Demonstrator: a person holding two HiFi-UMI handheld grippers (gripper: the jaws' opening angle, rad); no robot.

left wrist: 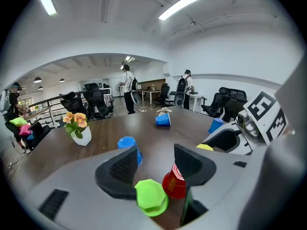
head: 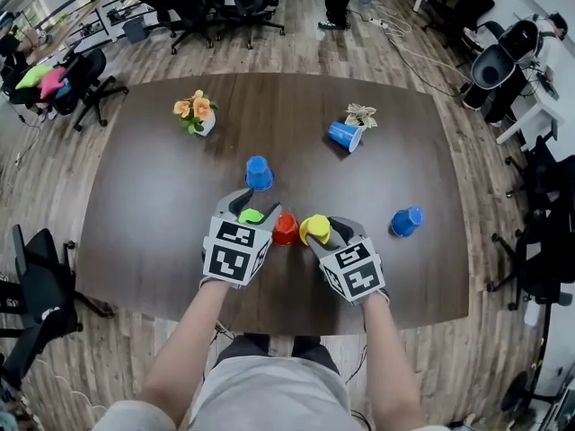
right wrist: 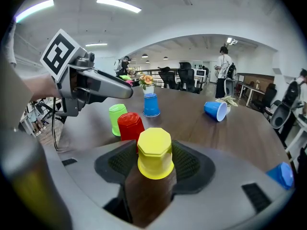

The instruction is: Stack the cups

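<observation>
A yellow cup (right wrist: 154,153) stands upside down between the pads of my right gripper (right wrist: 154,166), which is shut on it; the same yellow cup (head: 314,230) shows near the table's front. Just left of it an upside-down red cup (head: 286,229) stands on the table. My left gripper (left wrist: 156,169) is open, with an upside-down green cup (left wrist: 151,197) low between its jaws, apart from the pads. That green cup (right wrist: 117,119) rests on the table under the left gripper (head: 254,212). A blue cup (head: 259,172) stands upside down farther back.
Two more blue cups lie on their sides, one at the back right (head: 344,136) and one at the right (head: 406,221). A flower pot (head: 196,113) and a paper ornament (head: 361,115) sit at the back of the brown table (head: 144,205). Office chairs surround it.
</observation>
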